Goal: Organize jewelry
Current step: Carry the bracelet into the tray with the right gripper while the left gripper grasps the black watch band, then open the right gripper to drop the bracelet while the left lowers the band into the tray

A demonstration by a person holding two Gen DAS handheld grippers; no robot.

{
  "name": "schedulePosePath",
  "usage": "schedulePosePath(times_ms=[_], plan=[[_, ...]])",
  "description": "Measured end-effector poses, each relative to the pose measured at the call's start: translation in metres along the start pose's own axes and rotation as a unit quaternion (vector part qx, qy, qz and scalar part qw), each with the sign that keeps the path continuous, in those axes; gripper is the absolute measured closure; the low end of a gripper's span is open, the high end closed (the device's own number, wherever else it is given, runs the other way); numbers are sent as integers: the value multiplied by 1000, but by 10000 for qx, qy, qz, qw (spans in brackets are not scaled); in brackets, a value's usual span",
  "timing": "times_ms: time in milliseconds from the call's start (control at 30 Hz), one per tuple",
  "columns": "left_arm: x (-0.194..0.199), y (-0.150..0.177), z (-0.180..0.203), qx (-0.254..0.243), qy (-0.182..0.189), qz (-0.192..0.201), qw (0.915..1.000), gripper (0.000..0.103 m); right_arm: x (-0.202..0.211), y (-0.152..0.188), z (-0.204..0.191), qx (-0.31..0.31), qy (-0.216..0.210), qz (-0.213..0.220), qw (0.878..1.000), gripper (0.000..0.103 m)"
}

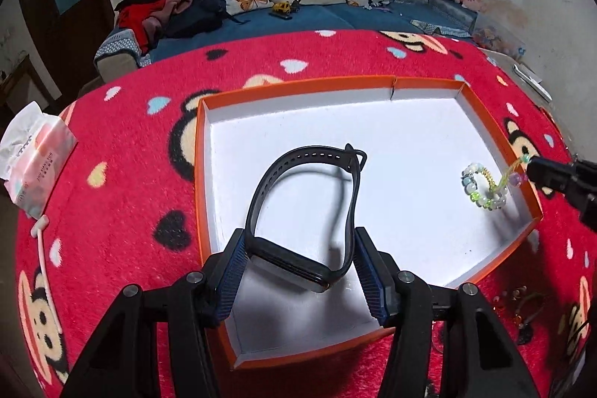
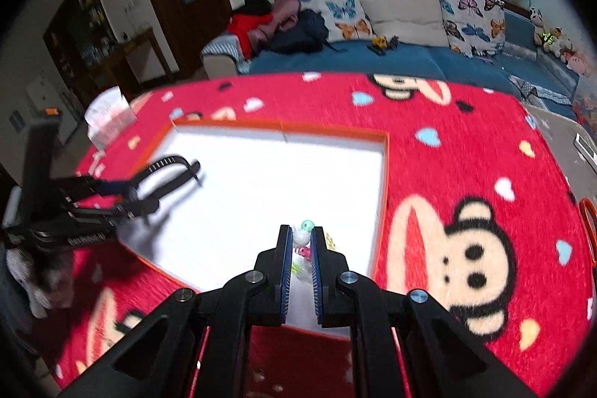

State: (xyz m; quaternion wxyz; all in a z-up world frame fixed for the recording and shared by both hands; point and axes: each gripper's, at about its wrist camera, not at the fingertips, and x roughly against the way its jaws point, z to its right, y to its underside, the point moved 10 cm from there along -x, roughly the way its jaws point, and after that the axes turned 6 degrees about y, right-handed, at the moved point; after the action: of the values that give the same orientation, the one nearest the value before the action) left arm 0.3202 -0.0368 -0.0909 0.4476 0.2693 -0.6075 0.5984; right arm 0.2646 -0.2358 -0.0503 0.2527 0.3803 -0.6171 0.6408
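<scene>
A shallow orange tray (image 1: 485, 114) with a white floor lies on a red cartoon blanket. My left gripper (image 1: 300, 241) is shut on a black watch (image 1: 294, 263) and holds it just over the tray's near left part; its strap loops forward. In the right wrist view the watch (image 2: 164, 170) hangs from that gripper at the left. My right gripper (image 2: 300, 234) is shut on a pastel bead bracelet (image 2: 301, 238) over the tray's (image 2: 335, 133) near right corner. In the left wrist view the bracelet (image 1: 481, 185) hangs down to the tray floor at the right.
A tissue pack (image 1: 33, 166) lies on the blanket to the left of the tray. More small jewelry pieces (image 1: 522, 312) lie on the blanket by the tray's near right side. A blue sofa (image 1: 317, 13) with cushions stands behind.
</scene>
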Motion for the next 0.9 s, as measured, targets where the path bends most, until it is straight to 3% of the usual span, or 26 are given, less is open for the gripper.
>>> schedulePosePath(times_ms=[367, 467, 533, 600, 900], plan=[[-8, 11, -1, -23, -45, -175, 9998, 37, -21, 24, -4, -56, -77, -473, 9988, 90], [-8, 11, 0, -69, -102, -179, 9998, 36, -21, 25, -4, 28, 15, -474, 9989, 83], [-5, 11, 0, -73, -115, -154, 9998, 36, -17, 25, -4, 42, 33, -438, 9990, 69], [-2, 10, 0, -37, -94, -136, 9999, 36, -12, 24, -2, 42, 58, -380, 9993, 63], [45, 12, 4, 47, 6, 215, 9998, 35, 14, 30, -1, 97, 169, -183, 9996, 60]])
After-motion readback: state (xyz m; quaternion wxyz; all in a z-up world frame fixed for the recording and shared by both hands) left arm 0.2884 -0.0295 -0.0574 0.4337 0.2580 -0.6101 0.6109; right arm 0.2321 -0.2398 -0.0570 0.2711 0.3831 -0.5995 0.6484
